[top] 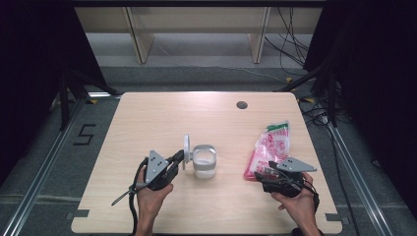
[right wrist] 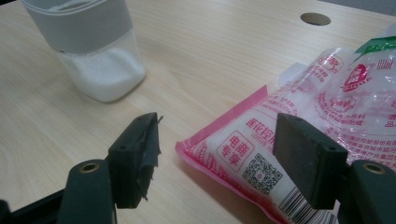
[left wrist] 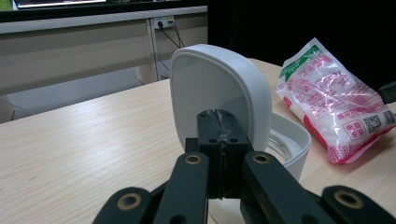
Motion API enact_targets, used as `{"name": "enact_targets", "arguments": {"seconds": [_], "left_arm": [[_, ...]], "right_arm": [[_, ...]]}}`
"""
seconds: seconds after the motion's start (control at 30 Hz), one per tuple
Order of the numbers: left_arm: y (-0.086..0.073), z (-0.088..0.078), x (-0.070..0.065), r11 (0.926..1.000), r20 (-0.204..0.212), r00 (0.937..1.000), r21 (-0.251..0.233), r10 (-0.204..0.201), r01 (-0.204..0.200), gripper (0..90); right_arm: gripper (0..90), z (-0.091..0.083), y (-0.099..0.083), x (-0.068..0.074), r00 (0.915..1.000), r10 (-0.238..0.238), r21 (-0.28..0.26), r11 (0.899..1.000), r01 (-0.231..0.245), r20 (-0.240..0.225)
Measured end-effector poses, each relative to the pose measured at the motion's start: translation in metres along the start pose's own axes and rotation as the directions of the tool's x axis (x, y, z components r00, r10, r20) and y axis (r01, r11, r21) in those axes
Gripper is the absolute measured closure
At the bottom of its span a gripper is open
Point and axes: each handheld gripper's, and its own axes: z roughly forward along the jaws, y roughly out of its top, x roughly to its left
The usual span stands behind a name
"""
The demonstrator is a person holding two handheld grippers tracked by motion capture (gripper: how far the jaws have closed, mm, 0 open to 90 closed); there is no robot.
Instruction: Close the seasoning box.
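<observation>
The table holds a jar near its middle. The jar's lid stands up on edge at the left side of the jar, touching its rim. The left gripper is just left of the lid, on the near side, and its jaws pinch the lid's bottom edge. A bag lies flat on the right part of the table, well apart from the jar. The right gripper sits at the near end of the bag, with one jaw on each side of its corner. A small hole is in the table's far part, behind the jar and bag.
</observation>
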Motion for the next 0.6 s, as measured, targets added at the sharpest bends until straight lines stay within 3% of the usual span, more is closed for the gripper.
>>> {"name": "enact_targets", "arguments": {"seconds": [0.47, 0.5, 0.6], "left_arm": [[0.0049, 0.0046, -0.0057, 0.9999, 0.024, 0.9997, -0.01, 0.009, -0.009, 89.2], [0.0057, 0.0041, -0.0065, 0.9998, 0.02, 0.9997, -0.002, 0.017, -0.017, 89.2], [0.0066, 0.0057, -0.0096, 0.9999, 0.03, 0.9994, -0.003, 0.017, -0.017, 89.1]], "right_arm": [[32.4, -0.002, -0.001, 0.0024, 0.9998, 0.016, 0.012, 1.0, -0.016, -0.008], [32.4, -0.0018, -0.0008, 0.0009, 1.0, -0.007, 0.002, 1.0, 0.007, -0.004], [32.4, -0.0019, -0.0009, 0.0011, 1.0, -0.003, 0.003, 1.0, 0.003, -0.006]]}}
